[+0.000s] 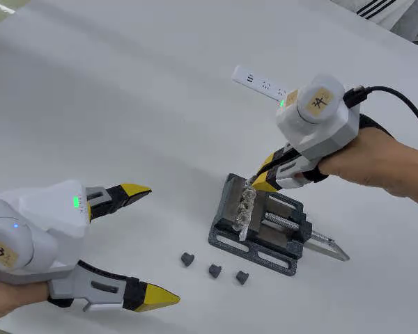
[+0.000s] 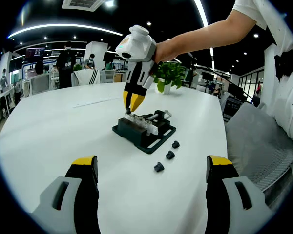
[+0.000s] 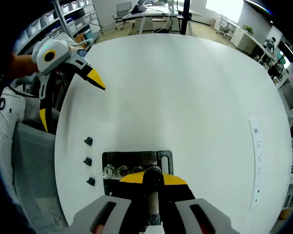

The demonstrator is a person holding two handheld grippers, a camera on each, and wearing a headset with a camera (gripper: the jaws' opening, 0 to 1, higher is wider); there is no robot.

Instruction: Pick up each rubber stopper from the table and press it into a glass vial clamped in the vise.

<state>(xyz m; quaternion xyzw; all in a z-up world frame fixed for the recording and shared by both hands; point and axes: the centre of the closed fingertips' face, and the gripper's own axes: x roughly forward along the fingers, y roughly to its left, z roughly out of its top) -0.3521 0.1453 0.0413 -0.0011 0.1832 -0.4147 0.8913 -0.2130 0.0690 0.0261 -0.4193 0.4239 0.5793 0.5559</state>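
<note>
Right hand-held gripper [image 1: 256,183] clamping stopper [image 3: 153,178] over vise [image 1: 287,238], left hand-held gripper [image 1: 159,244] wide, well apart

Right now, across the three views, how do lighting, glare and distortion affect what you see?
Head view: flat, even light; glass vials in the vise washed out. Left gripper view: ceiling light strips glare; the room behind is dim. Right gripper view: fisheye shrinks the stoppers; far windows blow out.

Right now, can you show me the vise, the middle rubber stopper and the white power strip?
vise [image 1: 292,229], head view, on its dark sliding jaw block.
middle rubber stopper [image 1: 214,271], head view, on the stopper's body.
power strip [image 1: 259,83], head view, on the middle of its white face.
</note>
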